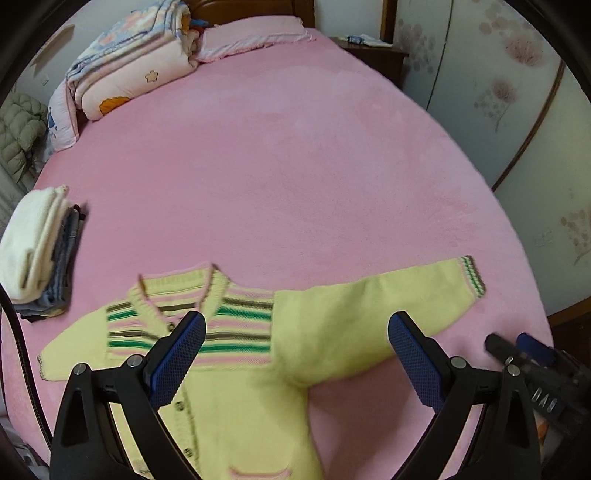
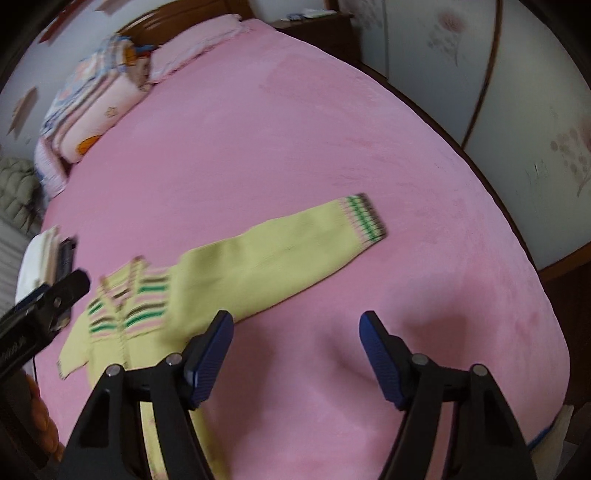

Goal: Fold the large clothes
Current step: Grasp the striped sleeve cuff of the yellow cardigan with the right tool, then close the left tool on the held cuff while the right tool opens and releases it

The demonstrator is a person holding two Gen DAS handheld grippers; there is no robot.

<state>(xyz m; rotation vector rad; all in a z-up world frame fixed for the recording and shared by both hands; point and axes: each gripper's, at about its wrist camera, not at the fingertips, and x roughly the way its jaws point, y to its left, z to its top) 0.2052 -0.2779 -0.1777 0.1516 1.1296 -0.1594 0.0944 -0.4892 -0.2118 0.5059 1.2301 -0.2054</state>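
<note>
A yellow-green knit cardigan [image 1: 303, 332] with pink, green and brown chest stripes lies flat, buttoned side up, on the pink bed [image 1: 295, 166]. Its right sleeve stretches out to the striped cuff [image 1: 471, 275]. My left gripper [image 1: 297, 325] is open and empty, hovering above the cardigan's chest. My right gripper [image 2: 296, 325] is open and empty over the bare bed, just right of the cardigan [image 2: 236, 273], below the outstretched sleeve's cuff [image 2: 364, 216]. The right gripper's body also shows at the right edge of the left wrist view [image 1: 535, 358].
A stack of folded clothes [image 1: 33, 251], white on top of grey and blue, sits at the bed's left edge. Folded quilts [image 1: 122, 62] and a pink pillow [image 1: 255, 35] lie at the headboard. A nightstand [image 1: 373, 51] and wardrobe doors [image 1: 517, 110] stand to the right.
</note>
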